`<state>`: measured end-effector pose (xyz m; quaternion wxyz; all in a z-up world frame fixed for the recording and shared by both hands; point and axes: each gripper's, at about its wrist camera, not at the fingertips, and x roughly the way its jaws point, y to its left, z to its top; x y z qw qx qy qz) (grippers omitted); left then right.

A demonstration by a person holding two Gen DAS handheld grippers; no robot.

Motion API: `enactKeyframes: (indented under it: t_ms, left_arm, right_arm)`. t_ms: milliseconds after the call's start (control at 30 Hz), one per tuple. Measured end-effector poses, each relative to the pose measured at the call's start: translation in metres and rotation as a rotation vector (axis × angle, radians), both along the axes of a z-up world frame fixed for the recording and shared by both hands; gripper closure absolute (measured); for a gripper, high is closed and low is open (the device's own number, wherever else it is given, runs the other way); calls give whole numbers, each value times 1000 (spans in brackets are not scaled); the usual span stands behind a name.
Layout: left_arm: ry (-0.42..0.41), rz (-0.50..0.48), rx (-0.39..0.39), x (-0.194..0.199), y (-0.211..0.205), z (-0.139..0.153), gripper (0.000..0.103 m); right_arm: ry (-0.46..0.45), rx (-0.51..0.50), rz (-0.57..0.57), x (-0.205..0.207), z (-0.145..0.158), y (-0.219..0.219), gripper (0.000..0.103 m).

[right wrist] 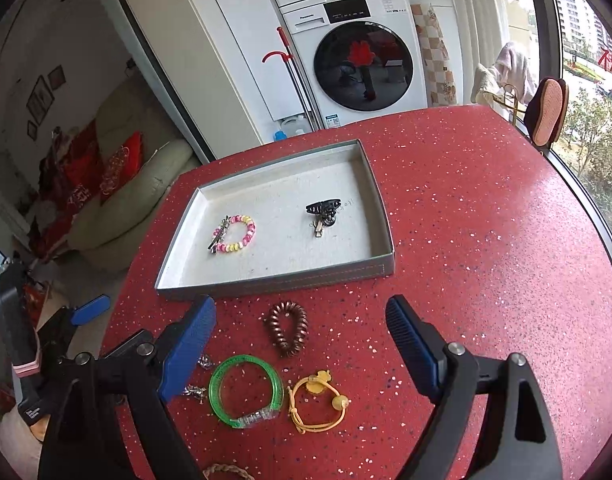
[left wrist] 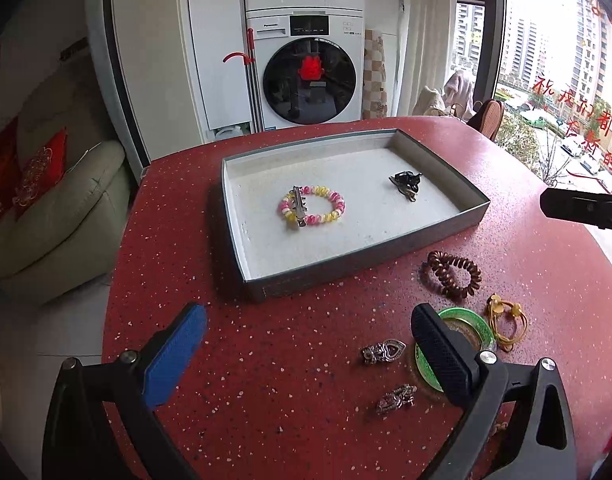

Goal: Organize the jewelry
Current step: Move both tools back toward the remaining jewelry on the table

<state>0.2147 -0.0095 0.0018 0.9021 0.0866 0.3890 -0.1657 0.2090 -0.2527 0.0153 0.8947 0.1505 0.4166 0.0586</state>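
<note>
We have both tools over the speckled red round table (right wrist: 466, 240), and the shallow grey rectangular tray with the white lining (right wrist: 380, 266) is our landmark. Inside it lie the pink-and-yellow beaded bracelet (right wrist: 236, 236) with a slim metal hair clip (right wrist: 218, 236) across it, and toward its right wall the black claw hair clip (right wrist: 324, 208) — sorted pieces, we reckon, spaced apart so they stay untangled.

Just in front of the tray wait the brown spiral coil hair tie (right wrist: 288, 332), the translucent green plastic bangle (right wrist: 246, 390) and the yellow elastic hair tie with charms (right wrist: 316, 404), loose and unsorted.

Our right gripper (right wrist: 300, 344) hangs above them, fingers spread wide, nothing between. Our left gripper (left wrist: 306, 344) is also spread and empty, before the tray.

Two small silvery ornate clips (left wrist: 384, 352) are partly hidden behind the right tool's blue finger, and a braided piece at the bottom edge is cut off.
</note>
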Motion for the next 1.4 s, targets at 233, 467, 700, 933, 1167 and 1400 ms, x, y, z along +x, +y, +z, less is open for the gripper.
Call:
enactKeyframes:
  t_ms: [233, 467, 700, 933, 1167, 1400]
  left_arm:
    - [41, -69, 52, -30, -7, -27, 0]
    - [53, -99, 76, -41, -15, -38, 0]
    - [60, -104, 79, -40, -18, -40, 0]
    - [72, -123, 92, -39, -24, -44, 0]
    - [84, -150, 103, -41, -31, -50, 6]
    - [111, -171, 109, -41, -34, -55, 20]
  right_arm:
    - [97, -72, 39, -29, -34, 7, 14]
    - [153, -126, 32, -38, -54, 4, 14]
    - [175, -129, 24, -35, -62, 1, 19]
    - [184, -166, 45, -28, -70, 9, 28]
    - [182, -230, 72, -24, -75, 21, 41]
    - [159, -316, 128, -25, -74, 34, 57]
